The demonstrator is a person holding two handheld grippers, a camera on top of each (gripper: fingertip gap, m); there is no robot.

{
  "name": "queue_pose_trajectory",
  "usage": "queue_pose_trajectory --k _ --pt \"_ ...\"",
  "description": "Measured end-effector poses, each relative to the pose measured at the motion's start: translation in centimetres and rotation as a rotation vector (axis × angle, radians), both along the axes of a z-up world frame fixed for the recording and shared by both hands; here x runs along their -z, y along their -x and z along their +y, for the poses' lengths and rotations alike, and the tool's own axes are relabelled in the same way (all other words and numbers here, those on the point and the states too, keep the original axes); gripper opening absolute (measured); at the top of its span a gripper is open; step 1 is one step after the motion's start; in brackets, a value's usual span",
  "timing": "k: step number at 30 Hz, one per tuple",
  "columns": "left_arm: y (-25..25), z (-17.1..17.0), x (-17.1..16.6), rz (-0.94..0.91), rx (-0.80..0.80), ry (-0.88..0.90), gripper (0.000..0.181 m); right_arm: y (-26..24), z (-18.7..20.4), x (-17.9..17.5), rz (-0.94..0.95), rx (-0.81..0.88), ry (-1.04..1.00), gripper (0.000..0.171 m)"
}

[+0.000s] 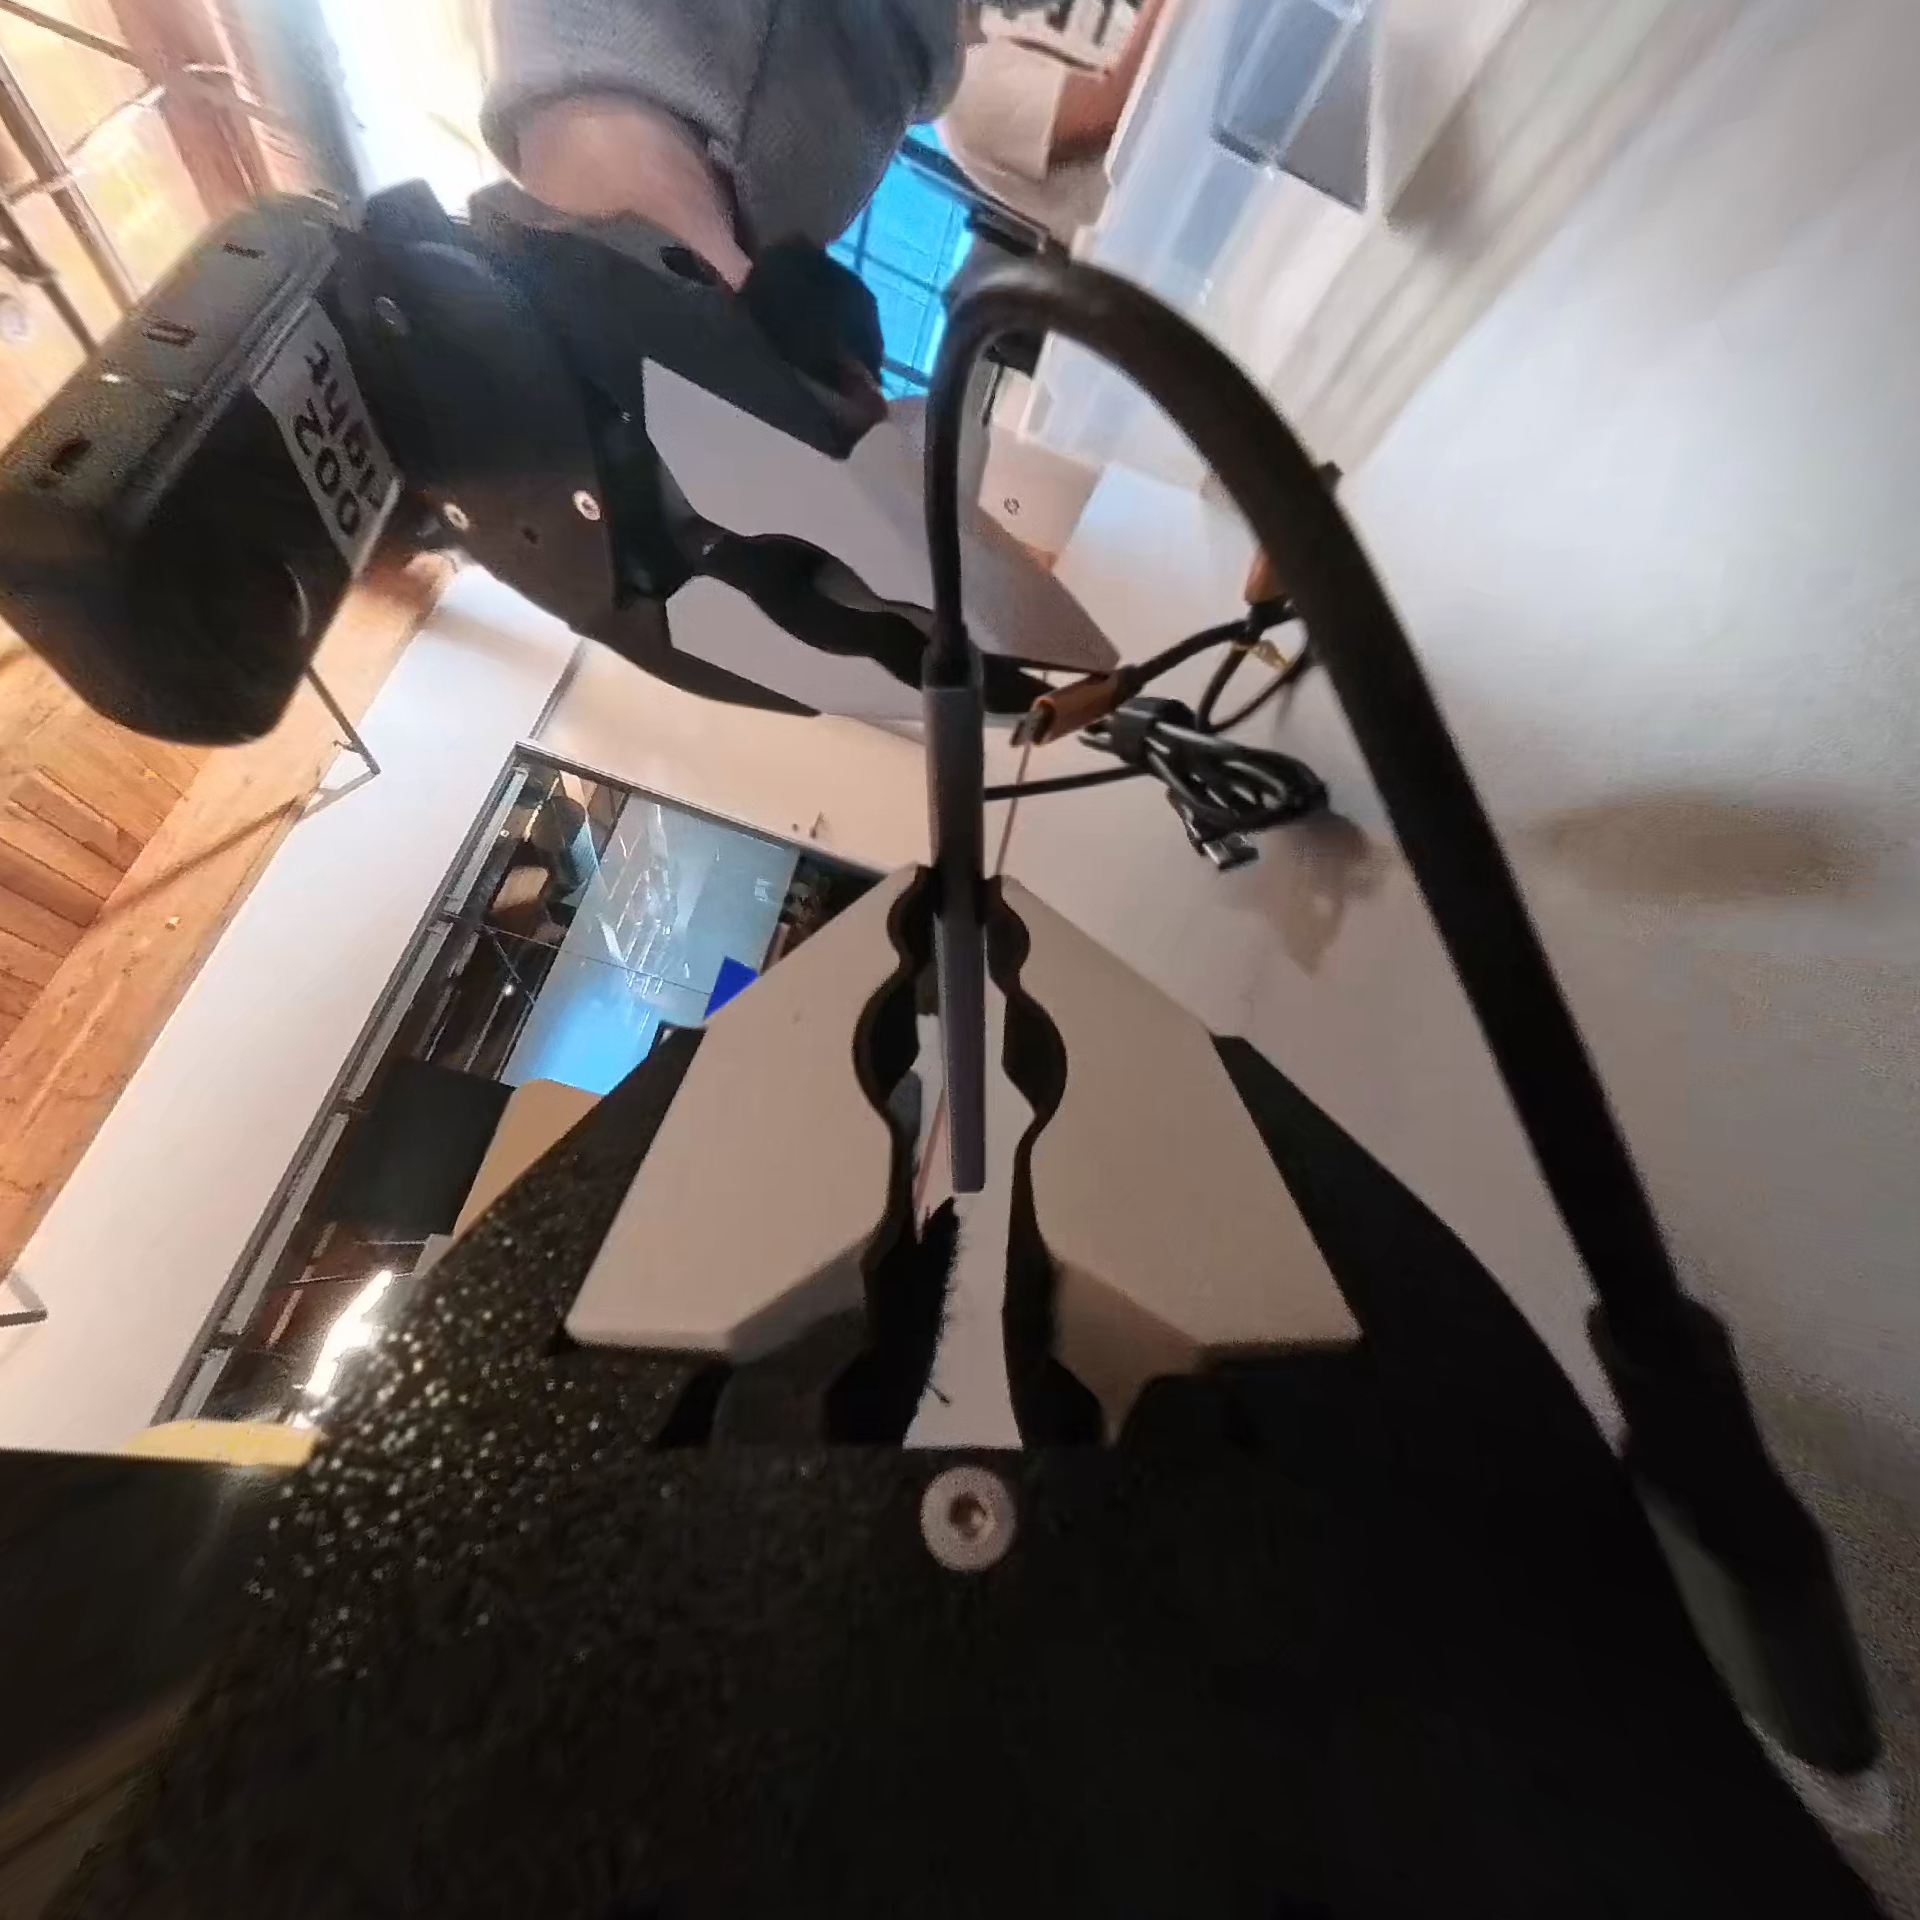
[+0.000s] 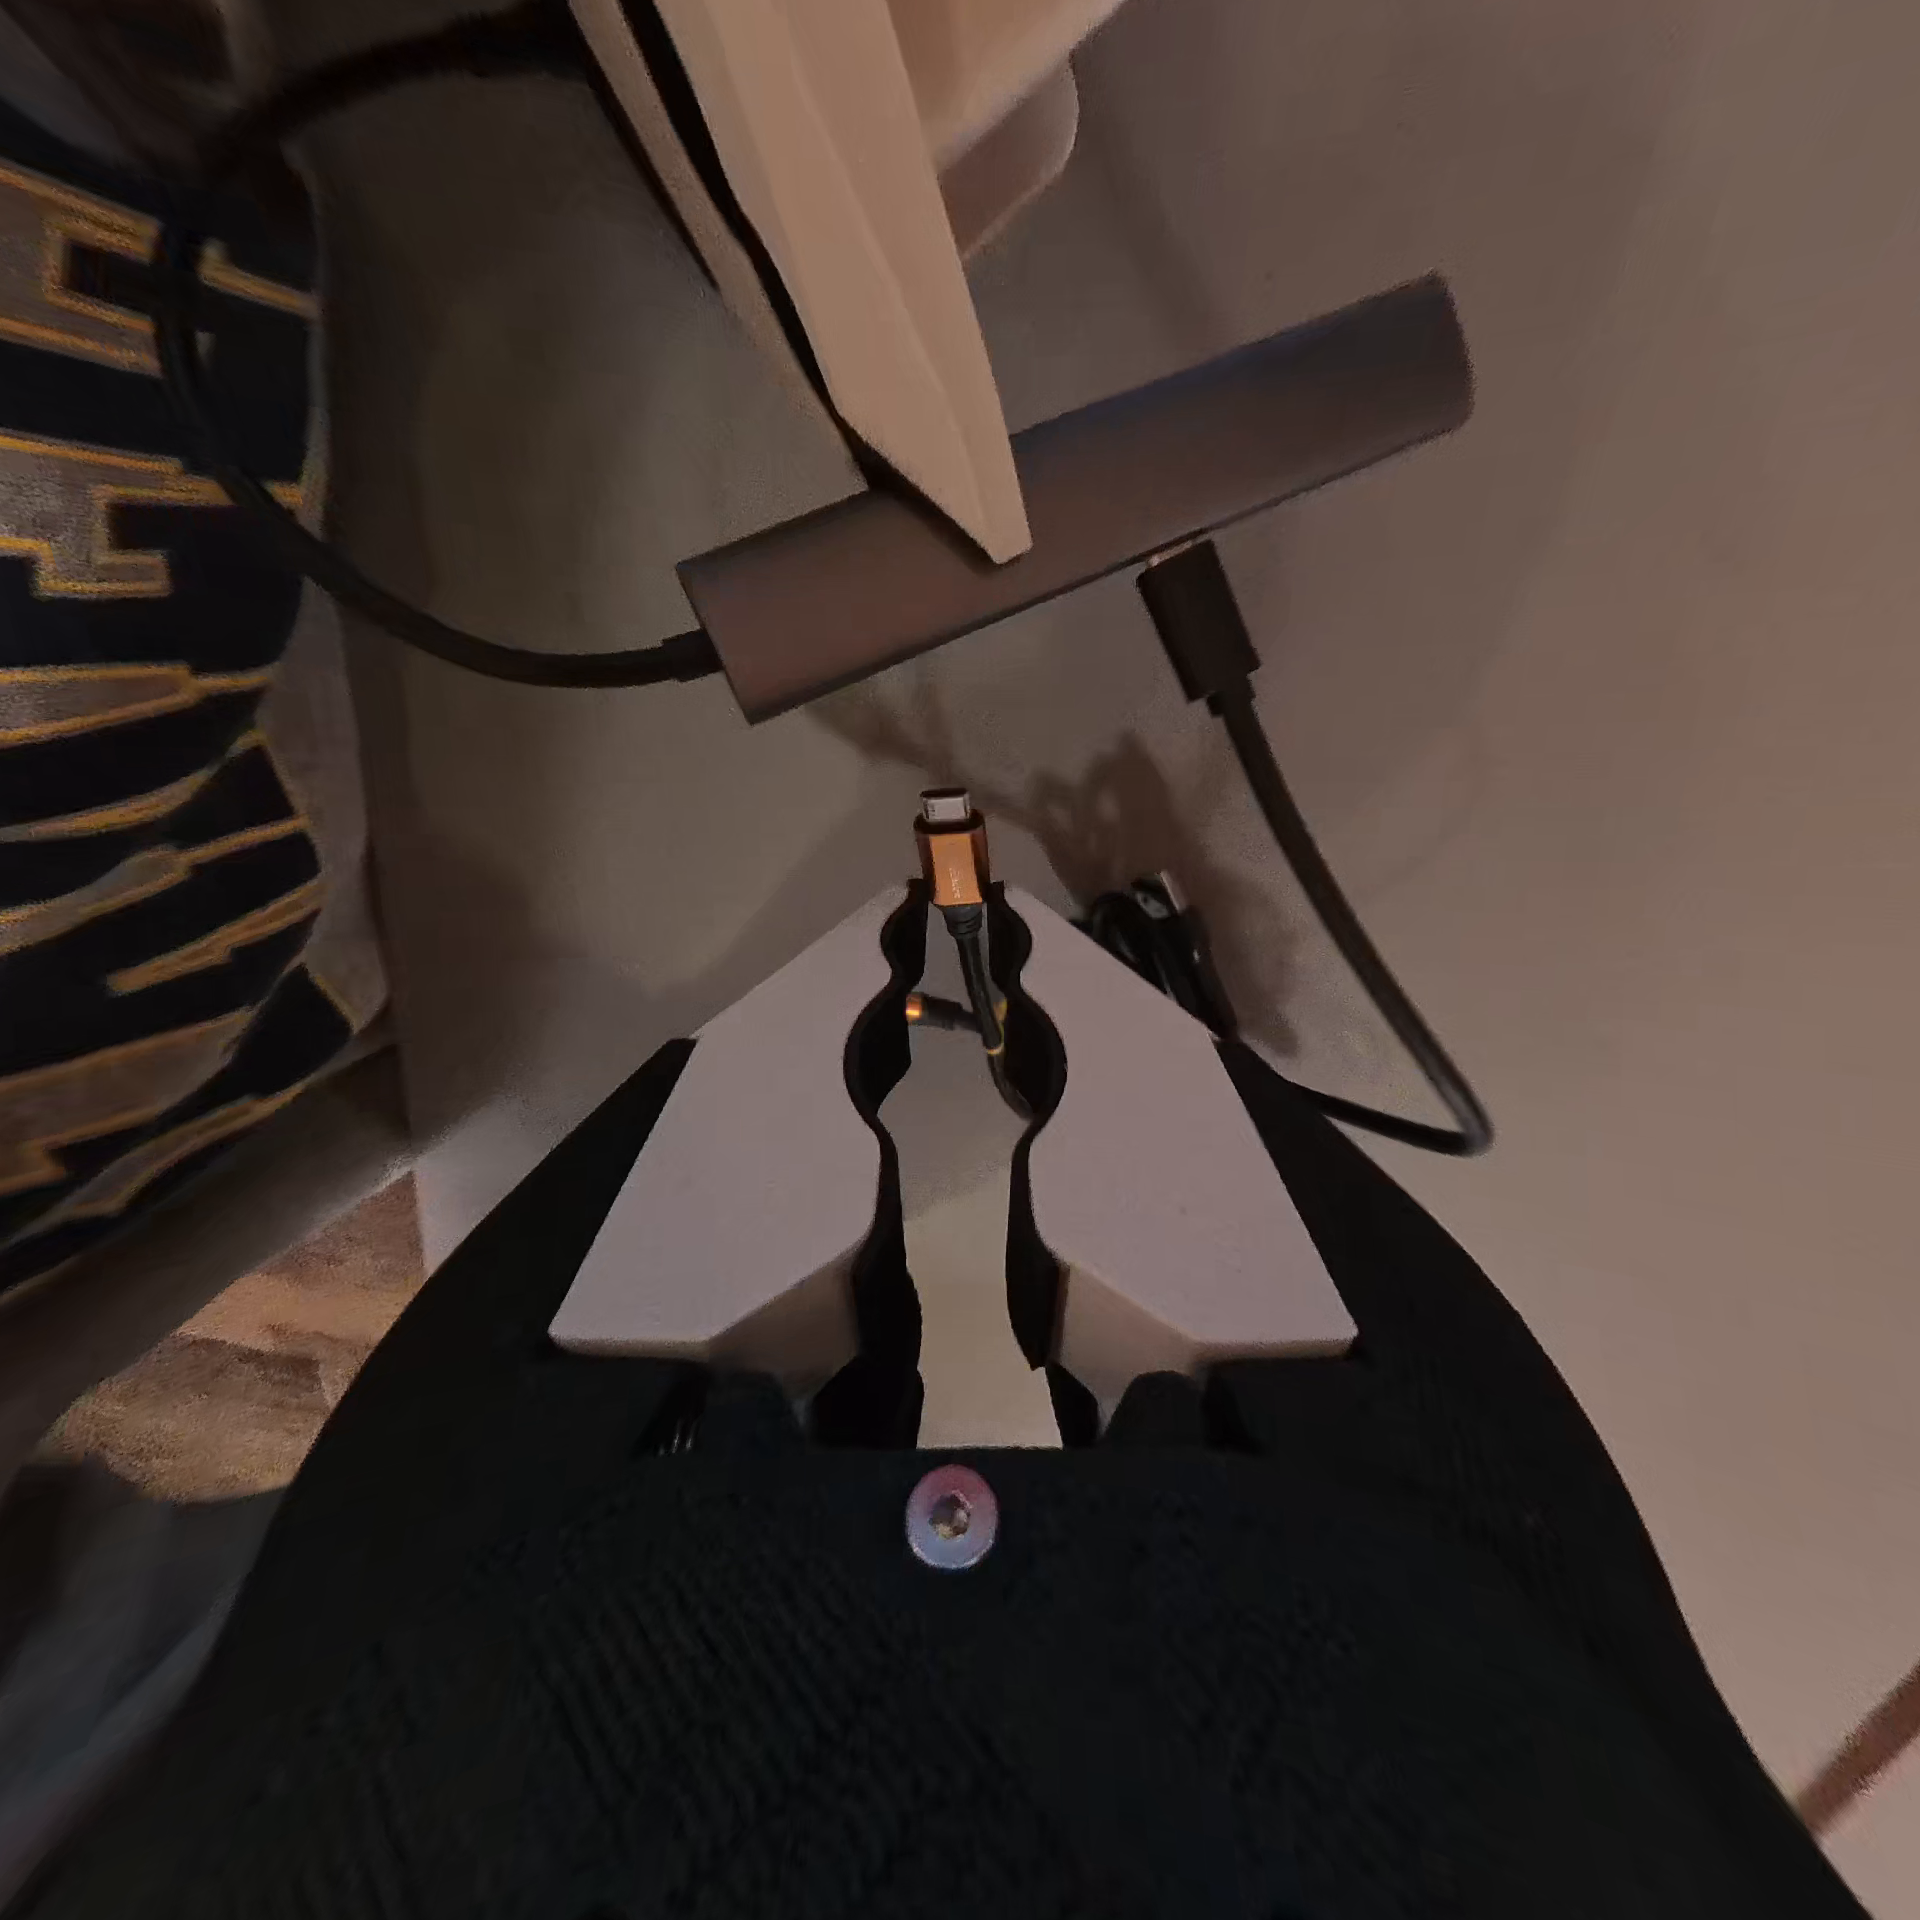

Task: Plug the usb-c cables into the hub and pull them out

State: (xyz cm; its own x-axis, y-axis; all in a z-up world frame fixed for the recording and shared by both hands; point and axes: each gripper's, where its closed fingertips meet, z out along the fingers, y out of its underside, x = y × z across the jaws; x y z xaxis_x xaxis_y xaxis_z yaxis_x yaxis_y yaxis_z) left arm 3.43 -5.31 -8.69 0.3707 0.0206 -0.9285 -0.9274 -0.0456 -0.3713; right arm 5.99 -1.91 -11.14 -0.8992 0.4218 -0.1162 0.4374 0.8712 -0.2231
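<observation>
My left gripper (image 1: 956, 894) is shut on the slim grey hub (image 1: 958, 997), seen edge-on between its fingers. The hub's thick black lead (image 1: 1351, 582) arcs up and over to the right. In the right wrist view the hub (image 2: 1195, 457) hangs above the white table, held by the left gripper's pale fingers (image 2: 862, 260). A black usb-c plug (image 2: 1200, 623) sits in its long side. My right gripper (image 2: 951, 899) is shut on an orange usb-c plug (image 2: 948, 857), metal tip pointing at the hub, a short gap below it. The right gripper (image 1: 997, 675) also shows in the left wrist view.
A bundle of black cable (image 1: 1226, 790) lies on the white table (image 1: 1610, 520); it also shows in the right wrist view (image 2: 1143, 925). A dark patterned fabric (image 2: 135, 727) fills the left side. A person's hand and grey sleeve (image 1: 707, 125) hold the right gripper.
</observation>
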Motion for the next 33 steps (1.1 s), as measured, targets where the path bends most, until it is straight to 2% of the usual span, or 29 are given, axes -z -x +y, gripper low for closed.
queue_pose_trajectory --k 5,9,13,17,21,25,28,29,33 --pt "0.5 -1.0 2.8 0.051 -0.02 0.082 0.007 0.5 -1.1 4.5 0.021 0.018 0.072 0.011" --pt "0.4 -2.0 5.2 0.07 0.006 0.176 0.007 1.0 -1.7 6.3 0.06 0.04 0.164 0.011" --pt "0.0 -2.9 6.9 0.109 0.015 0.234 0.008 1.0 -1.8 7.3 0.101 0.042 0.235 0.011" --pt "0.0 -2.9 6.9 0.17 0.003 0.229 0.008 0.6 -1.9 6.7 0.117 0.012 0.364 0.029" --pt "-0.1 -2.9 7.0 0.197 0.004 0.229 0.008 0.6 -0.6 6.7 0.167 0.013 0.319 0.032" --pt "-0.1 -2.9 6.9 0.203 0.003 0.225 0.007 0.3 0.1 7.8 0.196 -0.074 0.184 0.027" --pt "-0.3 -2.8 6.9 0.206 0.02 0.227 0.007 0.2 -0.8 7.7 0.177 -0.08 0.215 0.016" --pt "-0.4 -2.8 6.9 0.201 0.031 0.223 0.008 0.1 -0.8 7.8 0.175 -0.089 0.213 0.004" --pt "-0.4 -1.9 5.9 0.292 0.039 0.192 0.007 0.3 0.4 6.8 0.182 -0.118 0.197 0.003"
